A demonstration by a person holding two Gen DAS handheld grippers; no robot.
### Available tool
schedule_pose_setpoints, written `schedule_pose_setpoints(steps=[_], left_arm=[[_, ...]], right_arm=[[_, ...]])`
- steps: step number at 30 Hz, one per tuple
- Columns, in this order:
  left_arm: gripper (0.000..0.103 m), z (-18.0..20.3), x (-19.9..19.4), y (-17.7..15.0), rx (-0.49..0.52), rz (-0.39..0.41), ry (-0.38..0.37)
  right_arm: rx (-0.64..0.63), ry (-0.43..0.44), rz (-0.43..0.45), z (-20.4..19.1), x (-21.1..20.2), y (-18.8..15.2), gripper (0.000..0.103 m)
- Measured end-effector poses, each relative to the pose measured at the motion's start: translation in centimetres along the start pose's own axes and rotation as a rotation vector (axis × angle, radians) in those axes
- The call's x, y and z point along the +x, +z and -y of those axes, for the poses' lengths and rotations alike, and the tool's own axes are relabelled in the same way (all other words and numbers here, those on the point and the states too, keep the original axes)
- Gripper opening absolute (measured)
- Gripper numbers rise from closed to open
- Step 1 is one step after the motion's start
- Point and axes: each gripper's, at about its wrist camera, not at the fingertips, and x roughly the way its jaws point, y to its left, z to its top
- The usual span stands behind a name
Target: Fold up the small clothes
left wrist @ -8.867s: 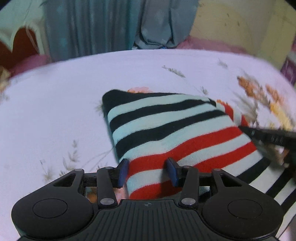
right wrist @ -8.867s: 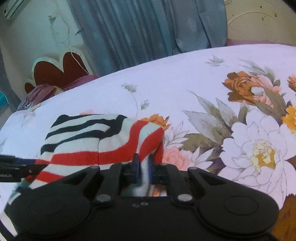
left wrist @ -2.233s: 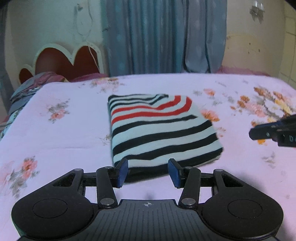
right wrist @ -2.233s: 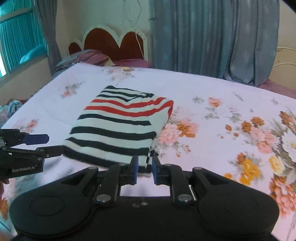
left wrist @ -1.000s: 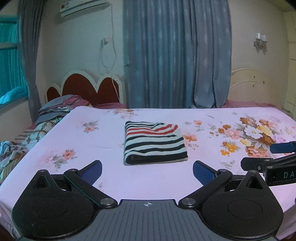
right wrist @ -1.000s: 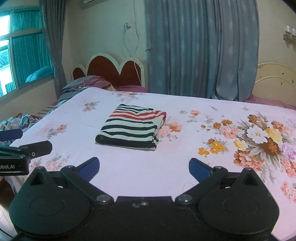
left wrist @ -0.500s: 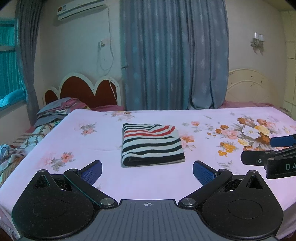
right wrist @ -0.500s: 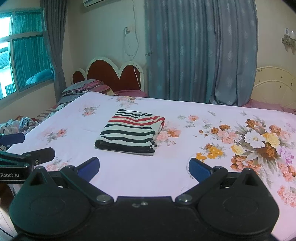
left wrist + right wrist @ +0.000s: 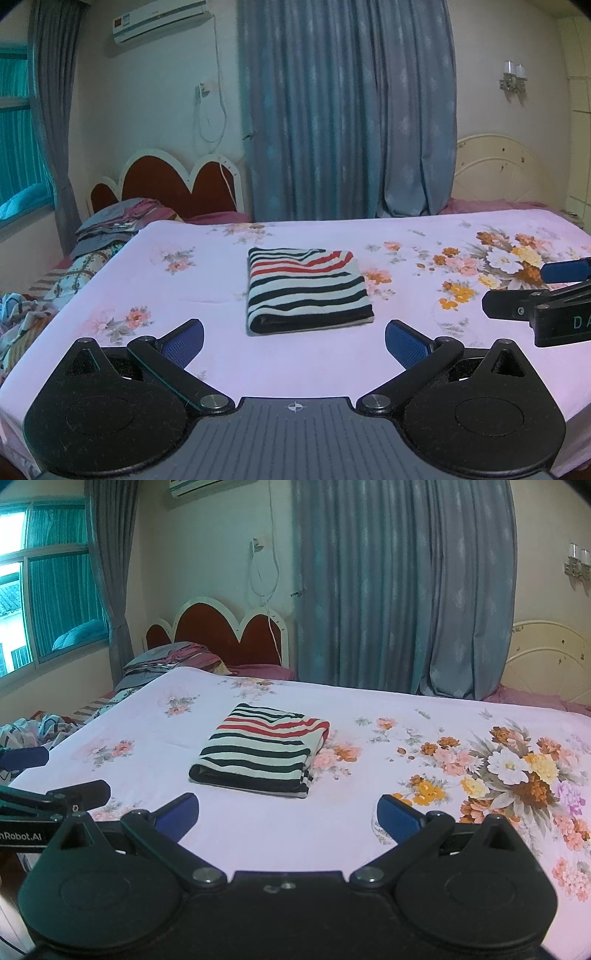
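A striped garment point(image 9: 308, 291), black, white and red, lies folded into a flat rectangle in the middle of the bed point(image 9: 229, 354); the right wrist view shows the same striped garment point(image 9: 260, 751). My left gripper point(image 9: 294, 341) is held well back from it, fingers wide open and empty. My right gripper point(image 9: 288, 818) is likewise open and empty, some way short of the garment. At the right edge of the left wrist view the right gripper point(image 9: 543, 291) shows open. In the right wrist view the left gripper point(image 9: 51, 775) shows at the left edge.
The bed point(image 9: 369, 834) has a pink floral sheet. A stack of folded fabrics point(image 9: 110, 225) lies by the red heart-shaped headboard point(image 9: 166, 184). Crumpled cloth point(image 9: 18, 314) sits off the bed's left side. Blue-grey curtains point(image 9: 347, 110) hang behind.
Both grippers let go of the garment, opened wide and drew back from the bed. Over the last second they have moved little, the view only rising slightly.
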Motion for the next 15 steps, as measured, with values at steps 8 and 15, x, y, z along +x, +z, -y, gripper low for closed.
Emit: schedule_pose_setpoints(steps=[8,15], left_arm=[[0.103,0.02,0.21,0.1,0.004,-0.001,0.003],[0.103,0.24,0.31,0.09,0.011,-0.003,0.007]], right_arm=[[-0.008,0.004,0.004,0.52,0.19,0.52,0.102],[-0.018,0.006,0.003,0.65,0.43,0.55,0.102]])
